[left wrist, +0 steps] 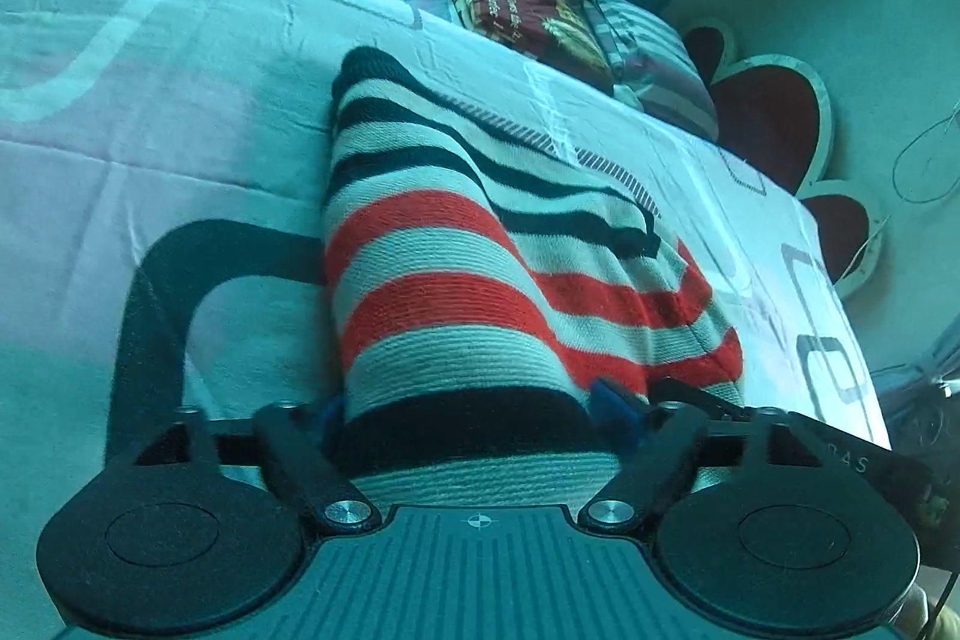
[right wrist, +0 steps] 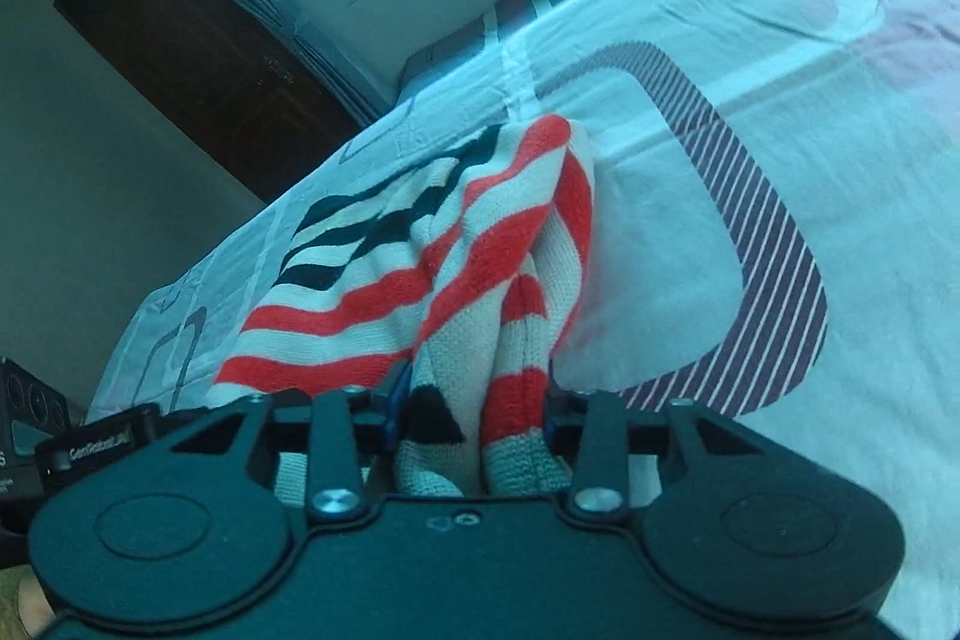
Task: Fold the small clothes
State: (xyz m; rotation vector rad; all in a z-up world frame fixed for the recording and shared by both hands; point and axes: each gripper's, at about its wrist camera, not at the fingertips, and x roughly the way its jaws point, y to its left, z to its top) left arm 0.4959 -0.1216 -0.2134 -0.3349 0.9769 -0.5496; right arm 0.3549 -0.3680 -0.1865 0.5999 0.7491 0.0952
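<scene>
Striped knit garment (left wrist: 456, 244), banded red, cream and dark, draped from both tongs down onto the bed (left wrist: 150, 112). Its long axis runs away from the holder, the far dark-striped end resting on the patterned bedsheet, the near hem lifted. Left tongs (left wrist: 480, 418) narrowed onto a broad, smooth span of the hem; right tongs (right wrist: 474, 412) narrowed onto a bunched, pleated corner. Both grips sit at the near edge, about equally close to the cloth. The fold likely turns on carrying this held edge forward over the resting end. Folded blanket (left wrist: 528, 13) lies well apart by the headboard (left wrist: 774, 118).
</scene>
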